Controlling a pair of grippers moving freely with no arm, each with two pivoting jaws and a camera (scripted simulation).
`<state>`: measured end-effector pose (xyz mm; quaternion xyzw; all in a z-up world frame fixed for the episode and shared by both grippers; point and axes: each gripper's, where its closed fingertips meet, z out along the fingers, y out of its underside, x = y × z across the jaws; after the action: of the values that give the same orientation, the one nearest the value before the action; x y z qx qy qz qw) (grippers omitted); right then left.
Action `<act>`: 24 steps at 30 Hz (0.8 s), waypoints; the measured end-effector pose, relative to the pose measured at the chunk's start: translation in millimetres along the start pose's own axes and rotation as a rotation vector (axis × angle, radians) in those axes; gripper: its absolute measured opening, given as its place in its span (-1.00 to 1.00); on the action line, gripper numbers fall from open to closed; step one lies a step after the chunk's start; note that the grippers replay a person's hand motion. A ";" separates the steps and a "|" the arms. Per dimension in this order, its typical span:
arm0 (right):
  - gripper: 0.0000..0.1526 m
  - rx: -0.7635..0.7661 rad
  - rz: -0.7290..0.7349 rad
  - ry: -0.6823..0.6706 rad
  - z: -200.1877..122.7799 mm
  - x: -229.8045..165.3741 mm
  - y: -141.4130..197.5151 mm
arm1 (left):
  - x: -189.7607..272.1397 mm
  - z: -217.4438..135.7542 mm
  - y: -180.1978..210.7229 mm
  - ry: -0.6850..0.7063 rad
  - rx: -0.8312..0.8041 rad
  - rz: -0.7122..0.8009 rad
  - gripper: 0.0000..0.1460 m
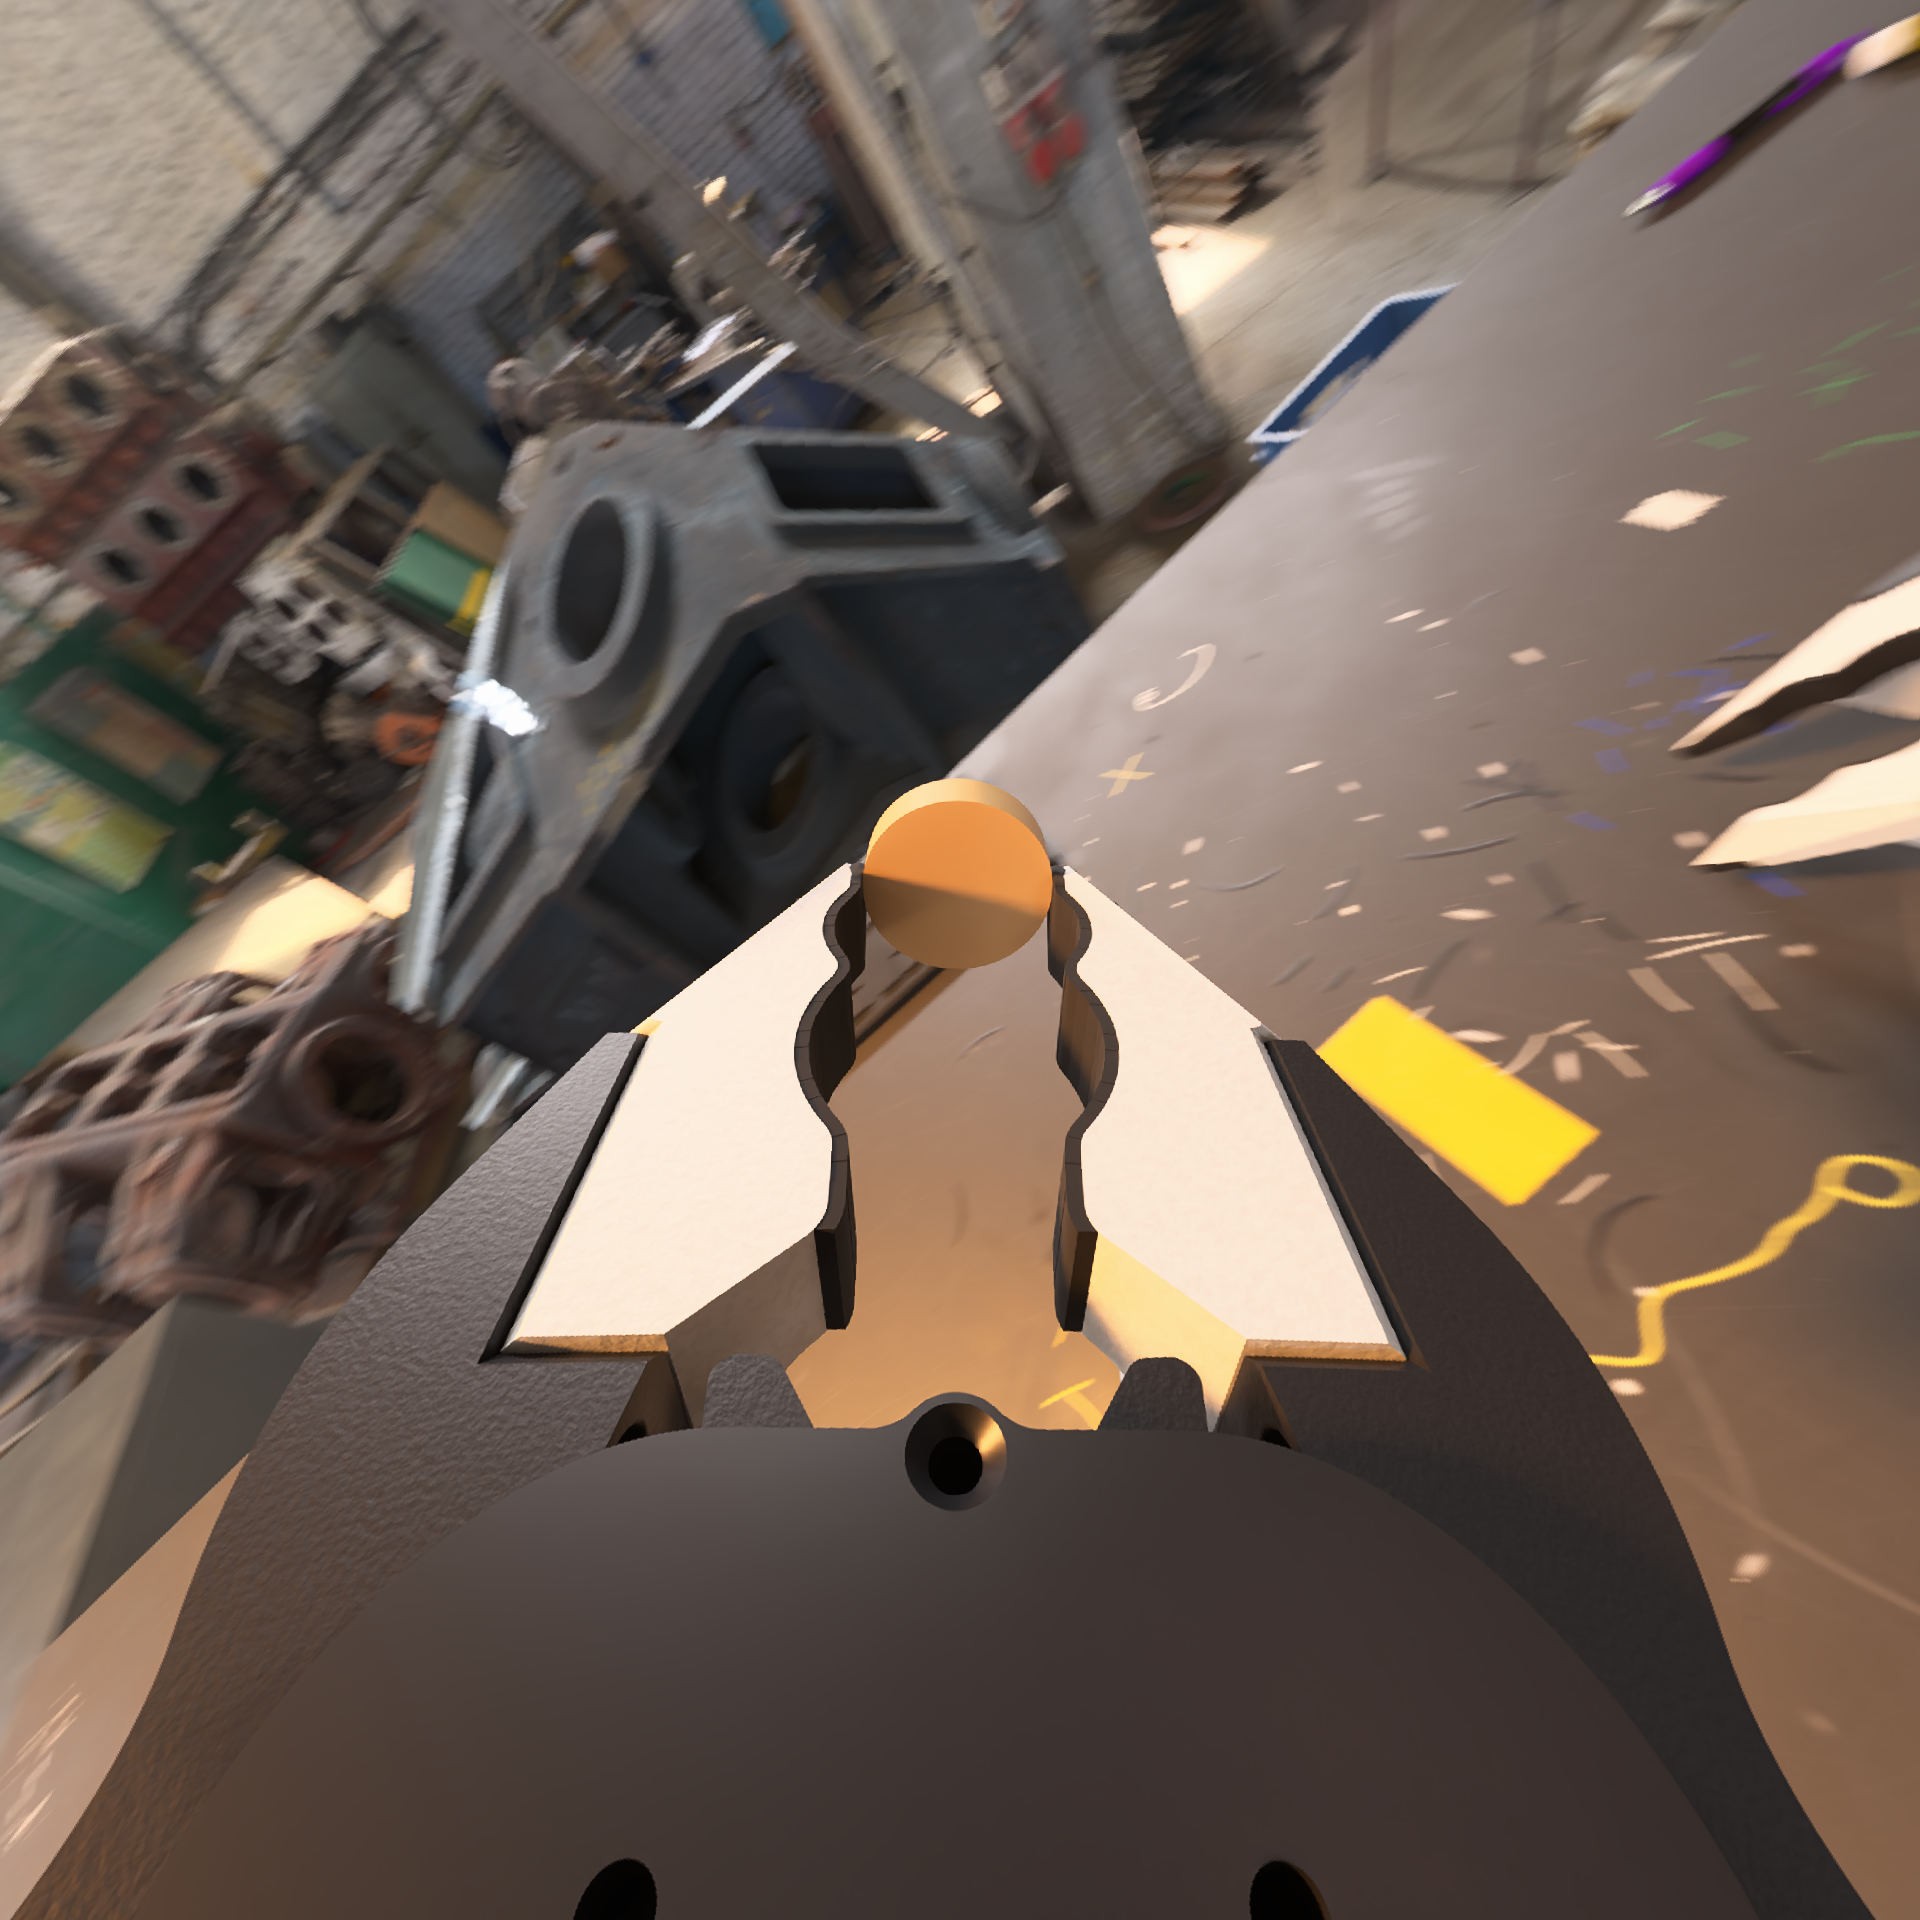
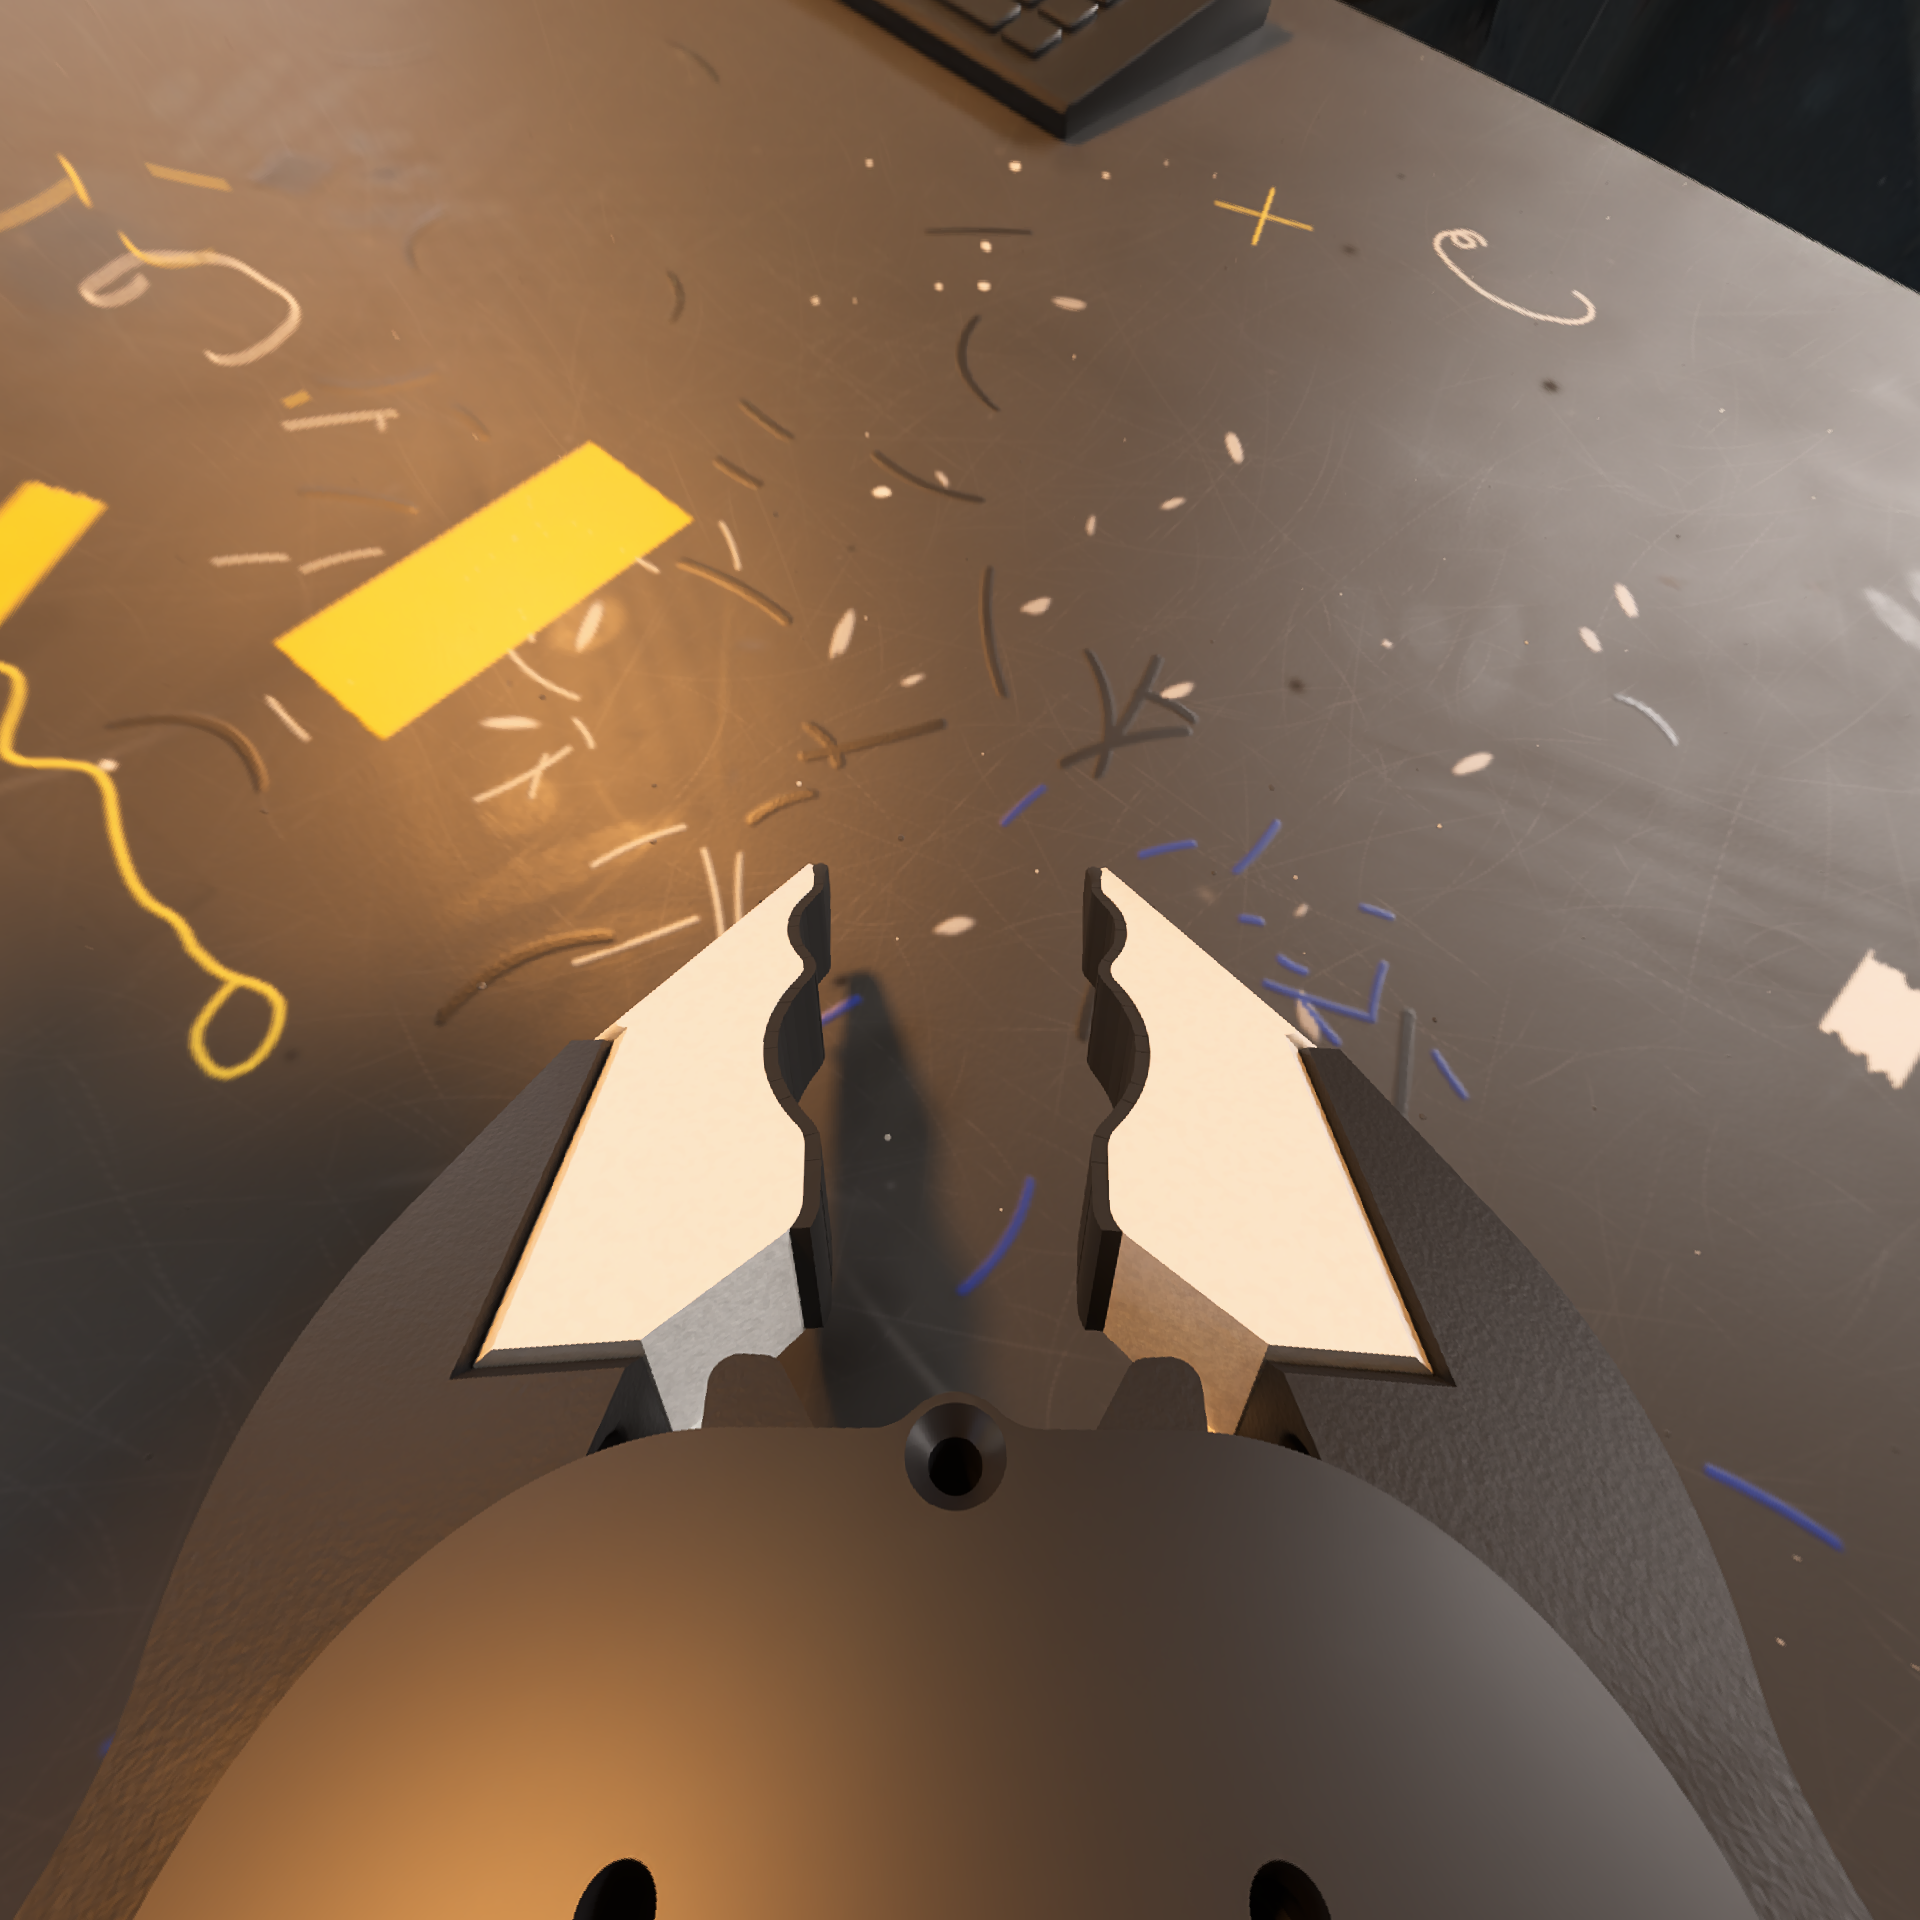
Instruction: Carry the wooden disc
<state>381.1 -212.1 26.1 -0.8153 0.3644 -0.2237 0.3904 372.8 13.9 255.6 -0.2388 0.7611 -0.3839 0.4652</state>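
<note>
The wooden disc is a round, orange-tan puck, tilted so its flat face is toward the camera. My left gripper is shut on the wooden disc, pinching its edges between the two fingertips, and holds it above the table's edge. My right gripper is open and empty above the dark scribbled table. Its two pale fingers also show at the right edge of the left wrist view. The disc does not show in the right wrist view.
A yellow tape strip lies on the table, also in the left wrist view. A dark keyboard sits at the far edge. A purple pen lies far off. The table edge runs diagonally; workshop machinery lies beyond.
</note>
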 end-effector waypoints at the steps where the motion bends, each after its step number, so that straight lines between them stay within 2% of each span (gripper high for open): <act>1: -0.36 0.015 0.017 -0.014 -1.4 0.2 -1.4 | 16.7 3.2 -5.0 0.050 0.024 -0.007 -0.53; 4: -0.36 0.059 0.056 -0.067 -5.5 -1.4 -6.7 | 74.8 13.8 -21.6 0.235 0.118 -0.085 -0.53; 7: -0.35 0.140 0.105 -0.175 -11.7 -9.1 -18.3 | 129.1 31.8 -28.5 0.372 0.198 -0.137 -0.53; 11: -0.34 0.258 0.207 -0.353 -25.7 -17.1 -34.8 | 178.8 63.5 -26.0 0.542 0.302 -0.348 -0.53; 14: -0.31 0.381 0.264 -0.426 -42.0 -11.7 -50.2 | 186.8 86.0 -21.8 0.538 0.386 -0.460 -0.53; 18: -0.31 0.535 0.265 -0.475 -56.9 -3.1 -65.6 | 183.7 103.2 -19.7 0.490 0.522 -0.485 -0.53; 20: -0.30 0.555 0.222 -0.471 -53.6 -3.9 -68.5 | 185.6 113.1 -14.8 0.458 0.539 -0.440 -0.53; 24: -0.25 0.568 0.097 -0.411 -41.2 -7.7 -76.8 | 187.6 133.5 -2.7 0.319 0.525 -0.236 -0.53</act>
<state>381.7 -192.7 111.4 -0.6837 0.2400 -0.1286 0.6771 406.8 -171.3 123.0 -0.1343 0.6665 -0.6509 0.3379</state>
